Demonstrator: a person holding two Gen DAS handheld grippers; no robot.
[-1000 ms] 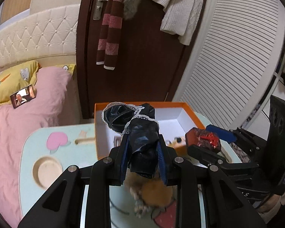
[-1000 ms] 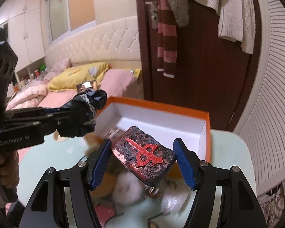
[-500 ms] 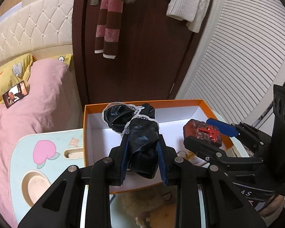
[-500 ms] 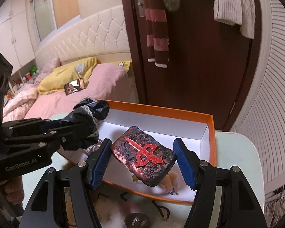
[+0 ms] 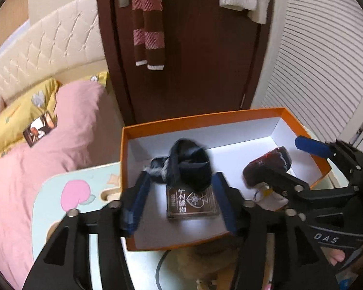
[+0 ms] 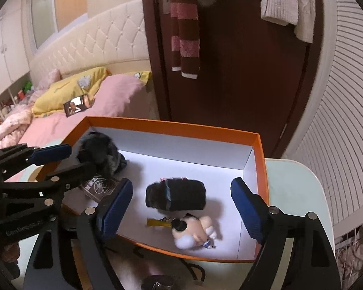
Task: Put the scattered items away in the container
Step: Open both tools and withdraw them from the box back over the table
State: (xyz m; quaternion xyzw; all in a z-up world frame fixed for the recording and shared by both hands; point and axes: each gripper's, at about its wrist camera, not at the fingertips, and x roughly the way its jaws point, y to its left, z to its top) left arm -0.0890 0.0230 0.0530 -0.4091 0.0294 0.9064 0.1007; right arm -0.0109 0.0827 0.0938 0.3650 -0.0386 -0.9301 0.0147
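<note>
Crumpled black cloth [image 5: 181,166] inside white-lined orange box [image 5: 200,119]

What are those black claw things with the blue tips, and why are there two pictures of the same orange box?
They are grabbers that a person holds, one in each hand. Each has a camera looking along its fingers, so you get one picture from each. In the left one, the left gripper is opening above the orange box, and a black lacy cloth is no longer pinched between its pads. In the right one, the right gripper is opening too, and a dark patterned case sits loose in the box between its pads. A small doll and a dark card box lie inside already. The box stands on a pale table.
</note>
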